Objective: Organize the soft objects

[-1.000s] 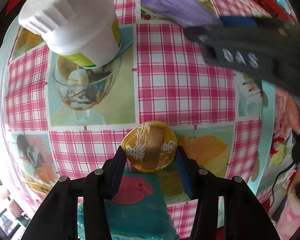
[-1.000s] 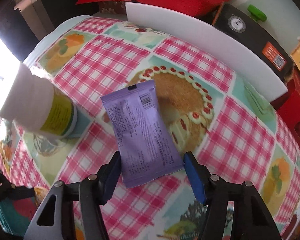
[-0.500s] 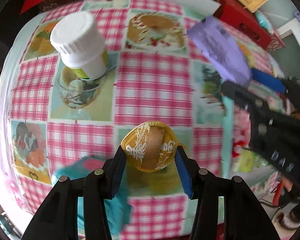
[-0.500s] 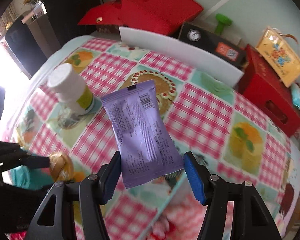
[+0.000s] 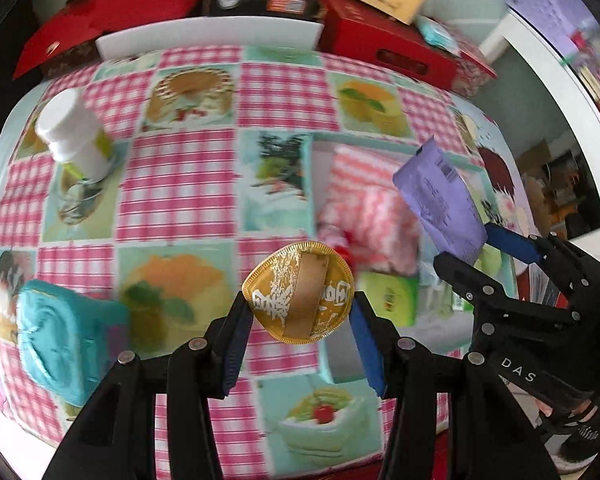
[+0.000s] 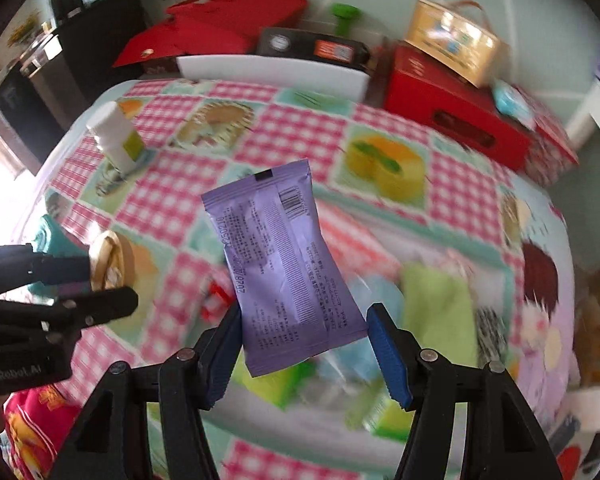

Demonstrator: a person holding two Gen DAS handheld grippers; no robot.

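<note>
i see a table under a pink checked cloth [image 5: 180, 184] printed with cakes and fruit. i use the white bottle [image 5: 74, 136] with a green label, standing upright near the cloth's far left part, as my landmark. behind the bottle, along the far edge, runs a long white tray [image 5: 204, 38], with red boxes [image 5: 384, 44] stacked off to its right, so that border is crowded. the middle of the cloth, to the right of the bottle, is bare. near the front left edge, on the near side of the bottle, lies a teal soft pouch [image 5: 60, 336]. far right of the bottle a blurred heap of soft things, pink checked and green [image 6: 436, 312], sits in what looks like a pale bin; its edges are too smeared to trace.

both of my tools point steeply down, above the cloth. my left gripper [image 5: 300, 312] pinches a round gold packet [image 5: 300, 296] between its blue pads, lifted clear of the table. my right gripper [image 6: 304, 332] clamps a purple sachet [image 6: 284, 264] by its lower end, the sachet standing up, barcode side toward the camera, above the blurred heap. the two tools are near each other, apart, right one further from the bottle.
</note>
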